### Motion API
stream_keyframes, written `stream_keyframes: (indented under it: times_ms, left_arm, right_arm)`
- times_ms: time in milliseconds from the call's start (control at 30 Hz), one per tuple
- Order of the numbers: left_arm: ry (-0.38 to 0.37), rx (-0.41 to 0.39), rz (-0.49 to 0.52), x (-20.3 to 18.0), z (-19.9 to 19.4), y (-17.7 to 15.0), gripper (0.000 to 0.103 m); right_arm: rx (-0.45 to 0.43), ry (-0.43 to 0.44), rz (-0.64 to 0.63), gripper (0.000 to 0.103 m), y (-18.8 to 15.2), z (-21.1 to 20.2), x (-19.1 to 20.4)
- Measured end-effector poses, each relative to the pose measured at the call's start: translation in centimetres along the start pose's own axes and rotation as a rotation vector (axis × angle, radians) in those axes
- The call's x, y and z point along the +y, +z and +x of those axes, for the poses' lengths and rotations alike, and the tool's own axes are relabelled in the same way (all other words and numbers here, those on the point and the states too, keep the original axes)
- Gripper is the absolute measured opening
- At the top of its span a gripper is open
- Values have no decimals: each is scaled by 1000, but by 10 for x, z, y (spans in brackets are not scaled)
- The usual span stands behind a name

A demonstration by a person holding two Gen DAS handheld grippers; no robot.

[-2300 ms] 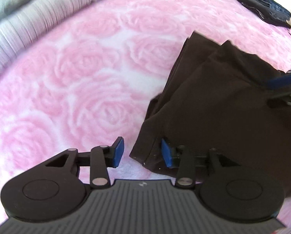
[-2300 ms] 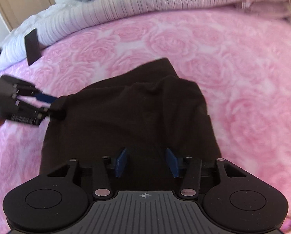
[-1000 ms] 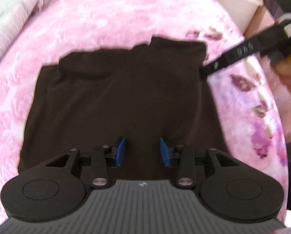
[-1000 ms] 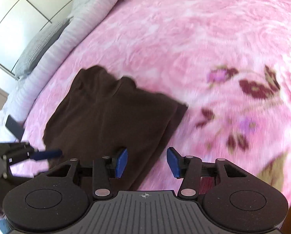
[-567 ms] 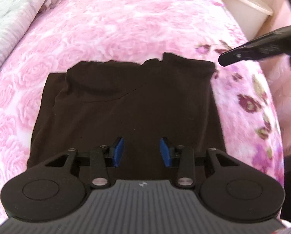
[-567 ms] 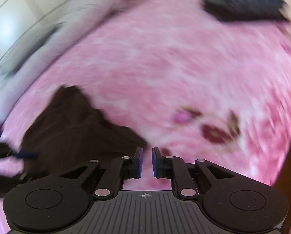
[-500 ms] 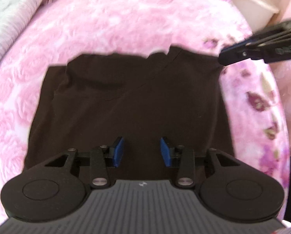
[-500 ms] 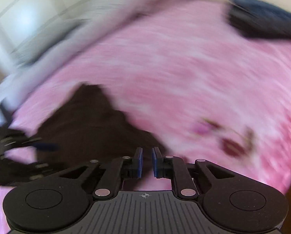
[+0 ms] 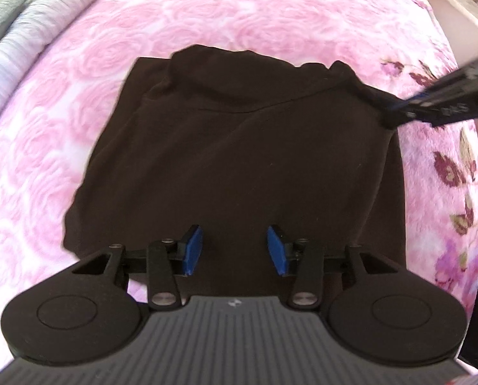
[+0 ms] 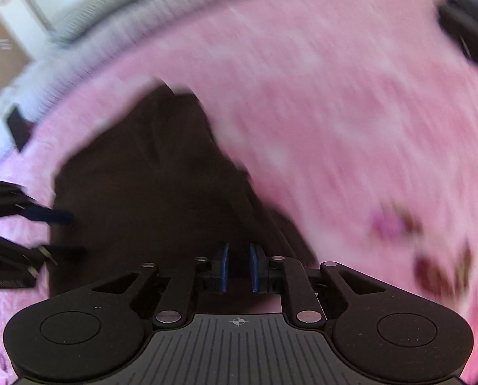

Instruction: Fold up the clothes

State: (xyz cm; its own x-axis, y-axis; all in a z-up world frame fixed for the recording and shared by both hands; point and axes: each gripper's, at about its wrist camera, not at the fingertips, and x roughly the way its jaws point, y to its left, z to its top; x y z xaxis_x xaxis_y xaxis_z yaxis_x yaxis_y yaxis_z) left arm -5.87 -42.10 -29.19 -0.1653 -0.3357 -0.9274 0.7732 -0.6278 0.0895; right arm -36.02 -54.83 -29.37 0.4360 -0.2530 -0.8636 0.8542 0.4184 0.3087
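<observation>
Right claw pinches corner of dark brown soft cloth top, likely to fold. Left claw wide, empty, above hem.

Pink rose blanket — grey striped bedding

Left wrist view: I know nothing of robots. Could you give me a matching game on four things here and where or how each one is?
Things:
1. dark brown fabric garment
2. left gripper
3. right gripper
4. grey-white striped bedding

States:
A. jaws apart, above the garment's near edge
B. pinching the garment's far right corner
C. lying on the pink rose-patterned blanket
D. at the picture's upper left

Pairs: 1-C, 2-A, 3-B, 4-D
</observation>
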Motion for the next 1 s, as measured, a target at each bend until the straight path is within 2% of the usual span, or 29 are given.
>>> stream_keyframes:
  times_ms: [67,100,167,267,333,400,500,600,800,1000]
  left_arm:
    - [18,-20,-6,0,-13,-5,38]
    - [25,-30,-7,1,-20,-8,38]
    - [42,-52,-11,1,-34,-15,38]
    - [69,-83,-27,3,-60,-26,39]
    - [87,-90,-45,3,-82,-38,45]
    - [69,-69,-70,4,-100,-51,61]
    - [53,-83,-100,4,-130,-70,69]
    - [50,-133,-115,1,-160,-86,81]
    - [60,-192,-112,-6,-199,-110,83]
    - [56,-220,-121,-6,-218,-131,83]
  right_arm:
    - [-10,-15,-12,15,-5,-18,4]
    - [-24,-34,-27,21,-9,-28,8]
    - [-51,-71,-58,59,-15,-48,17]
    - [-72,-119,-59,60,-30,-77,34]
    - [-78,-161,-49,61,-40,-95,50]
    - [-88,-207,-44,61,-51,-112,72]
    - [-95,-275,-52,62,-65,-134,111]
    - [-105,-324,-63,73,-75,-155,148]
    - [-100,-325,-87,73,-91,-183,206]
    - [-107,-306,-84,73,-107,-195,233]
